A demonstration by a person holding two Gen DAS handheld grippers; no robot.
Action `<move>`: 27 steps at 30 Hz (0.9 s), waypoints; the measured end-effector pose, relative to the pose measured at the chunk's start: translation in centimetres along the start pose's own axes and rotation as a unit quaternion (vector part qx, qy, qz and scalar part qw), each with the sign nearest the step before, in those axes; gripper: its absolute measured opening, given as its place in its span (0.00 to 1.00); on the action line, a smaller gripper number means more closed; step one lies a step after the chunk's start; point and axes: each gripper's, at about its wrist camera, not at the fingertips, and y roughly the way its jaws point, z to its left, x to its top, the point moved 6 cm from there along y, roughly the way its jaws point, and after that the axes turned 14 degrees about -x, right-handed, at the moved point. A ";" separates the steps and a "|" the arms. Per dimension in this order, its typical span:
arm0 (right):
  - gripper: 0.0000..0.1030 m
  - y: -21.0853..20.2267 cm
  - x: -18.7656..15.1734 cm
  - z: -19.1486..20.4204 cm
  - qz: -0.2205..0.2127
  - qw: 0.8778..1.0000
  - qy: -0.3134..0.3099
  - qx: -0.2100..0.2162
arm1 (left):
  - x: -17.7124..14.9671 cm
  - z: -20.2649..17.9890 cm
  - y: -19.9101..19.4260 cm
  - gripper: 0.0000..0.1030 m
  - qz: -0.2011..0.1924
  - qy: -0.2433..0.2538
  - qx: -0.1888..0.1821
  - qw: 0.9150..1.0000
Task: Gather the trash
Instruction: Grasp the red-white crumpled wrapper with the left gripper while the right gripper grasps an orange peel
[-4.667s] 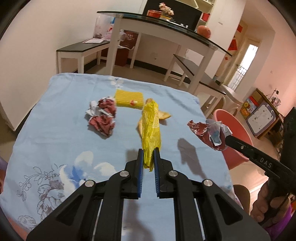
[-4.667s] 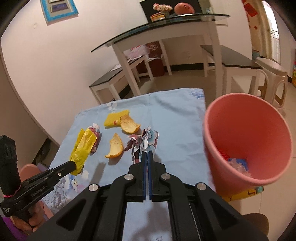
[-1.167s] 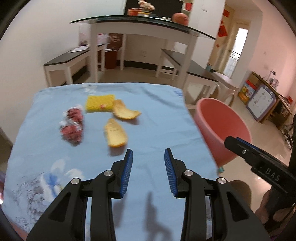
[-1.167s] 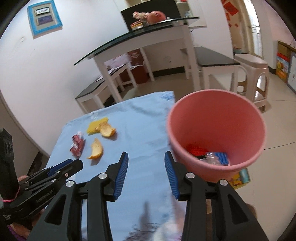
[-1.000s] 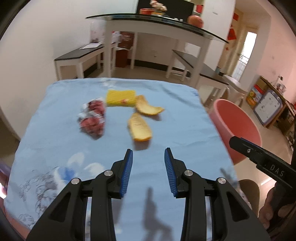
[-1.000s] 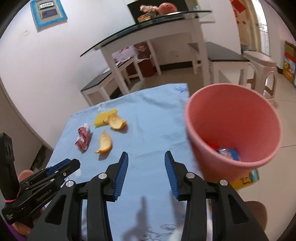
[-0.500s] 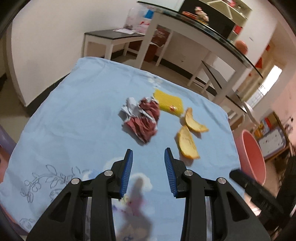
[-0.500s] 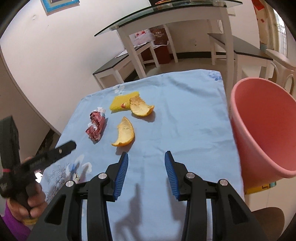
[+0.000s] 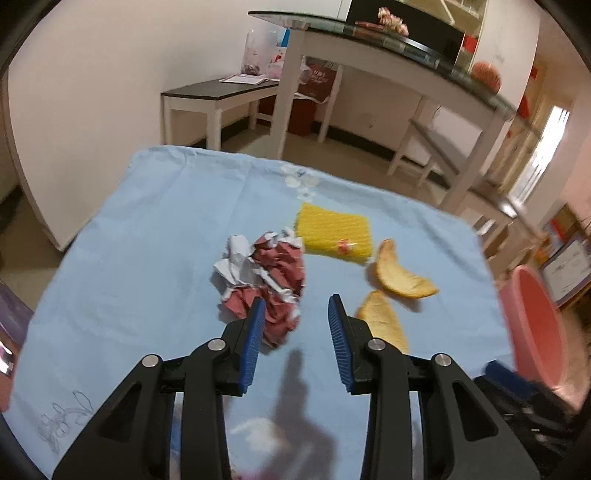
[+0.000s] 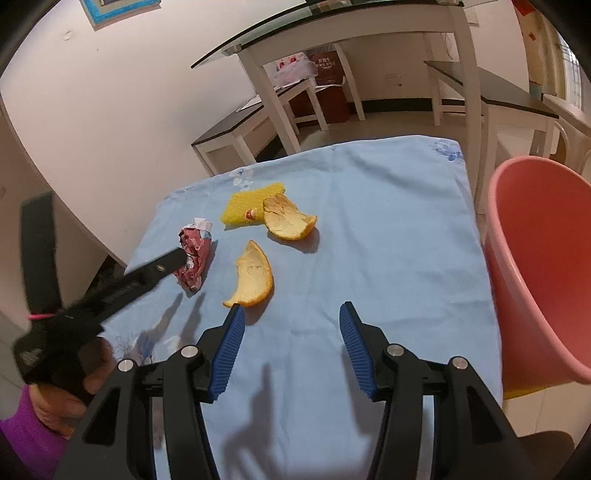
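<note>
On the blue cloth (image 9: 166, 240) lie a crumpled red-and-white wrapper (image 9: 266, 273), a yellow sponge-like pad (image 9: 332, 232) and two orange peels (image 9: 380, 321) (image 9: 400, 275). My left gripper (image 9: 295, 306) is open just over the wrapper's near end, and its left finger covers part of it. In the right wrist view the wrapper (image 10: 195, 254) shows with the left gripper's tip (image 10: 179, 258) at it. My right gripper (image 10: 292, 310) has its jaws opening with nothing between them. The nearer peel (image 10: 253, 277) lies just beyond its left finger.
A pink bin (image 10: 535, 258) stands off the table's right edge, also at the right of the left wrist view as the bin (image 9: 532, 317). Behind the table are white benches and a glass-topped table (image 10: 332, 22). A hand in a purple sleeve (image 10: 33, 424) holds the left gripper.
Both grippers swung away from the bin toward the trash on the cloth. The left one closed in on the crumpled wrapper. The right one's jaws stand wider than before.
</note>
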 end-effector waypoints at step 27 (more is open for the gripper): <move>0.20 6.6 1.0 6.0 0.048 0.995 -0.089 -0.009 | -2.1 4.5 -2.5 0.21 0.008 -0.037 -0.007 0.999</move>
